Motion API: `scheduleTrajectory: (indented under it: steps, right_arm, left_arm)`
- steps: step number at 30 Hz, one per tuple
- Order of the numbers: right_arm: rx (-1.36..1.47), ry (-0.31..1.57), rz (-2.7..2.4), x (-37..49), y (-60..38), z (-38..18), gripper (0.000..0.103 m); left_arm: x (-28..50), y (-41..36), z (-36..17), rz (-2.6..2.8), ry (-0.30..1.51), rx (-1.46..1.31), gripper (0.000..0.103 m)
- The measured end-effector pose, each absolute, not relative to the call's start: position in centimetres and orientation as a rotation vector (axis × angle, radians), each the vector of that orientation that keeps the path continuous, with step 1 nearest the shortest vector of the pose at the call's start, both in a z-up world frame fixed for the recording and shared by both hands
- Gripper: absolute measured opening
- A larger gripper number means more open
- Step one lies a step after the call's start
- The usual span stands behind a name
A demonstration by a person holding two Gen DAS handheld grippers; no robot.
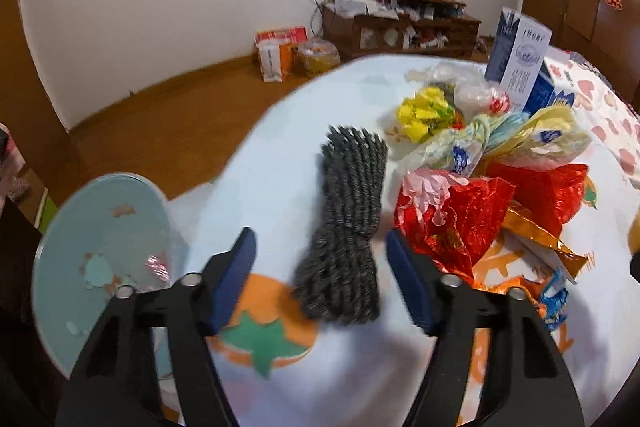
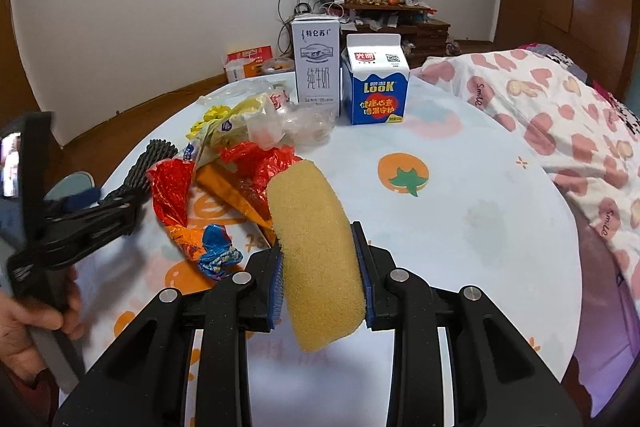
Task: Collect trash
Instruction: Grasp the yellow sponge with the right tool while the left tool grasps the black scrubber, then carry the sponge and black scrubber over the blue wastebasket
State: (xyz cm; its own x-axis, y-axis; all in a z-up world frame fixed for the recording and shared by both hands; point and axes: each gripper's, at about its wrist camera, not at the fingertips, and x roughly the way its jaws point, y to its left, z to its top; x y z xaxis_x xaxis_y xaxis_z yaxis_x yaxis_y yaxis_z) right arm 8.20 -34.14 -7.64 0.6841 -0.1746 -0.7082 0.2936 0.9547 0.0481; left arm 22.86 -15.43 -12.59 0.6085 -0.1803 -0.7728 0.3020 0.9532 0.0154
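A pile of trash lies on the round table: red foil wrappers (image 1: 472,219) (image 2: 256,163), yellow wrappers (image 1: 424,113), clear plastic bags (image 2: 304,119) and an orange packet (image 2: 236,195). A grey knitted cloth (image 1: 348,227) (image 2: 148,163) lies left of the pile. My left gripper (image 1: 320,267) is open, its jaws on either side of the cloth's near end, just above the table. My right gripper (image 2: 320,267) is shut on a yellow sponge (image 2: 316,251), held above the table.
A light blue bin (image 1: 100,251) stands below the table's left edge. Two milk cartons (image 2: 316,63) (image 2: 376,83) stand at the far side of the table. A heart-print bedcover (image 2: 560,107) lies to the right. A wooden TV stand (image 1: 400,27) is by the wall.
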Motion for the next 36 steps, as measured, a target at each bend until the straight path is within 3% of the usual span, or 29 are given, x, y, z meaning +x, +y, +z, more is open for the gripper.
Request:
scheduleTrajectory:
  steps: [4,7,24,36]
  right_arm:
    - [0.172,0.778,-0.253,8.5,-34.2,-7.9,0.030]
    - [0.174,0.780,-0.256,8.6,-34.1,-8.0,0.030]
    - [0.151,0.730,-0.225,6.6,-29.9,-6.3,0.031]
    - [0.104,0.716,-0.163,6.5,-25.4,-5.7,0.031]
  left_arm:
    - [23.5,-15.5,-12.8,-0.309,0.901,0.134,0.029]
    - [23.5,-15.1,-12.8,-0.319,0.898,0.115,0.025]
    - [14.4,-9.6,-8.2,-0.252,0.759,0.207,0.025]
    - [12.5,-4.7,-8.5,-0.173,0.755,0.201,0.025]
